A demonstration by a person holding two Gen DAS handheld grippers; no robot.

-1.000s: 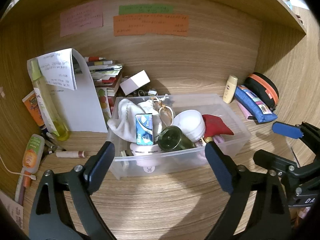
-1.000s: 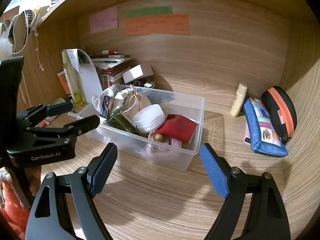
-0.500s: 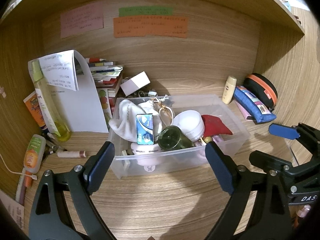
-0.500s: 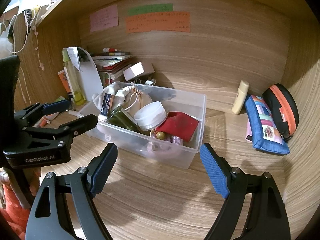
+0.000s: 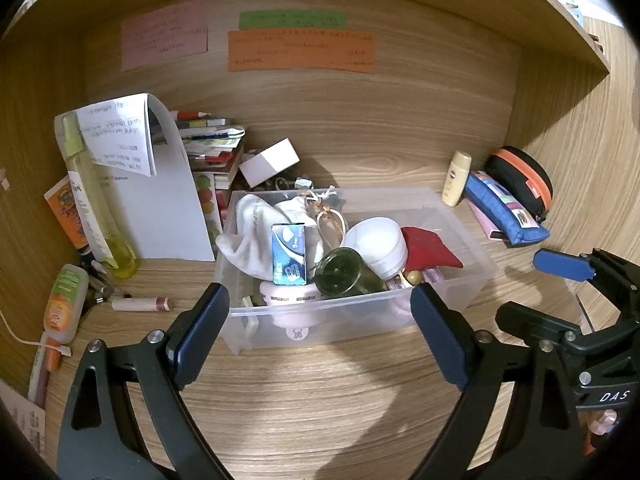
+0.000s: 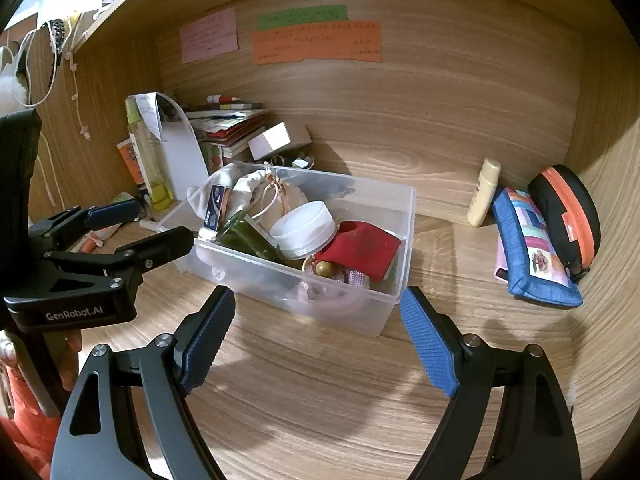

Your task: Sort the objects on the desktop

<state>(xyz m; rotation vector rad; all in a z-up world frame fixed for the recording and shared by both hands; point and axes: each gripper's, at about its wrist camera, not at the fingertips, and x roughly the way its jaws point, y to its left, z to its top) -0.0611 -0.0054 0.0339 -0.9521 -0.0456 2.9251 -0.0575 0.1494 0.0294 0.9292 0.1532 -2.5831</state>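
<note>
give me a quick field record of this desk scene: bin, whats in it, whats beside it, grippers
bin: clear plastic bin on the wooden desk
contents: white cloth, blue packet, green glass jar, white tub, red pouch
right of bin: cream bottle, blue pencil case, black-orange case
left of bin: yellow spray bottle, lip balm
left gripper: open, empty
right gripper: open, empty

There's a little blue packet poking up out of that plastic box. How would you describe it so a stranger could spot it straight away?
Start at the clear plastic bin in the middle of the wooden desk. At its left end a white cloth is bunched up, and the blue packet stands upright against it. It is the bin's only blue, flat, printed box; beside it lie a round green jar and a white tub.
</note>
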